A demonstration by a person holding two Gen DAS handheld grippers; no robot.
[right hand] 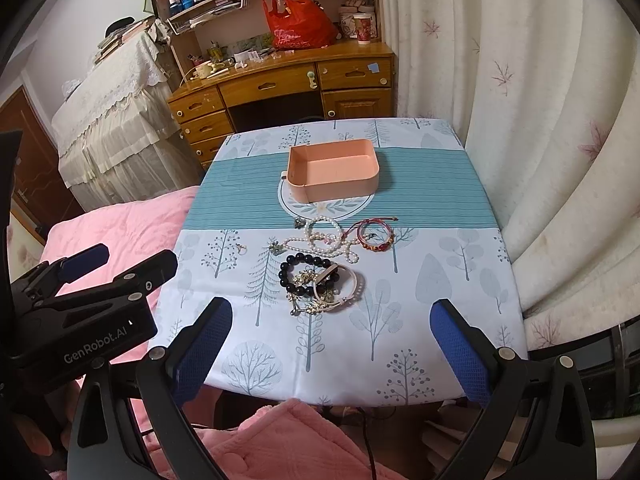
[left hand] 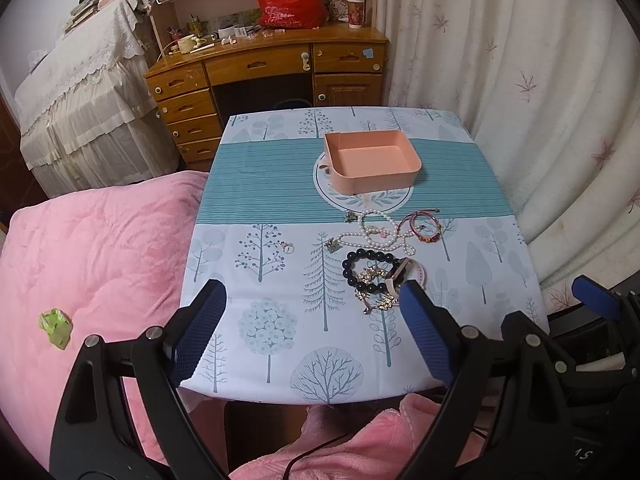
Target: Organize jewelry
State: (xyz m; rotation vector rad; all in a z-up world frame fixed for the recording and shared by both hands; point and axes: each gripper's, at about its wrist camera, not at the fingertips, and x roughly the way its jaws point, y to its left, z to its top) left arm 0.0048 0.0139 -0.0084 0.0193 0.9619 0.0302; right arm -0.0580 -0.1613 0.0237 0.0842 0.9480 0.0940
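Observation:
An empty pink box (left hand: 372, 162) (right hand: 333, 170) stands at the middle of the table. In front of it lies a jewelry pile: a pearl necklace (left hand: 376, 234) (right hand: 324, 240), a red cord bracelet (left hand: 426, 226) (right hand: 374, 234), a black bead bracelet (left hand: 370, 270) (right hand: 306, 276), a gold chain piece (left hand: 380, 300) (right hand: 310, 302) and a pink-strapped watch (left hand: 404, 276) (right hand: 344, 286). A small ring (left hand: 287, 247) (right hand: 240, 249) lies apart to the left. My left gripper (left hand: 314, 322) is open, above the table's near edge. My right gripper (right hand: 332, 344) is open, just short of the pile.
The table (left hand: 280, 200) has a tree-print cloth and stands between a pink bed (left hand: 100, 248) on the left and a curtain (left hand: 540, 100) on the right. A wooden desk (left hand: 264, 76) with a red bag (left hand: 290, 0) stands behind. The left gripper's body shows in the right wrist view (right hand: 80, 308).

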